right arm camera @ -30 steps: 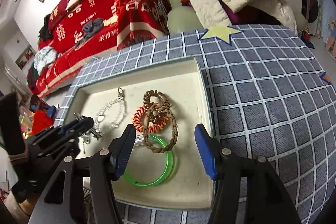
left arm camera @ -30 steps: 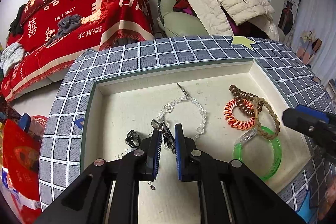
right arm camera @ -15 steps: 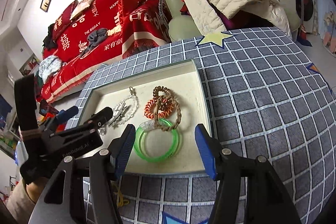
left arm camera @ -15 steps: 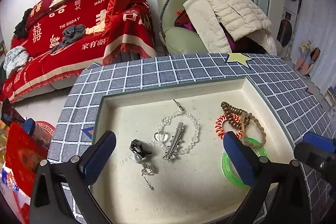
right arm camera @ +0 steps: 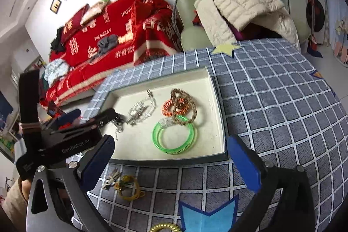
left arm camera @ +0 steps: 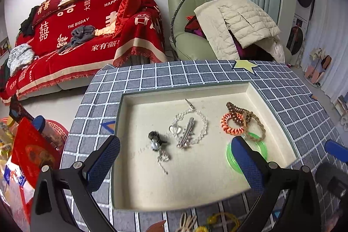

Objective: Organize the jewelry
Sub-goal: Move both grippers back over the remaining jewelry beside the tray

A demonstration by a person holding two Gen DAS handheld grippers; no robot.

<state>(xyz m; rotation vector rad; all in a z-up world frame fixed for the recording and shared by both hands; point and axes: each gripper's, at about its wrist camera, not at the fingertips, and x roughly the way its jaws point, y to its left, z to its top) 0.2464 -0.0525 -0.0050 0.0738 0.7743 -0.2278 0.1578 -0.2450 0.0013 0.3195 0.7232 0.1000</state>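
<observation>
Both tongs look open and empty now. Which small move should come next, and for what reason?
Probably lower the right tongs toward the yellow ring and the small metal piece on the checked cloth, just in front of the tray. Both lie outside it, while the green bangle, hair ties and silver clip are already inside. The left tongs are open and empty too.

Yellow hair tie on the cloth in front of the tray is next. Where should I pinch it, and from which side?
Judging from the right wrist view, the yellow hair tie lies flat on the cloth, touching a silver clip on its left. Probably best to come straight down and pinch the band on its right arc, away from the clip, one finger inside the loop. The right gripper is open and nearest.
</observation>
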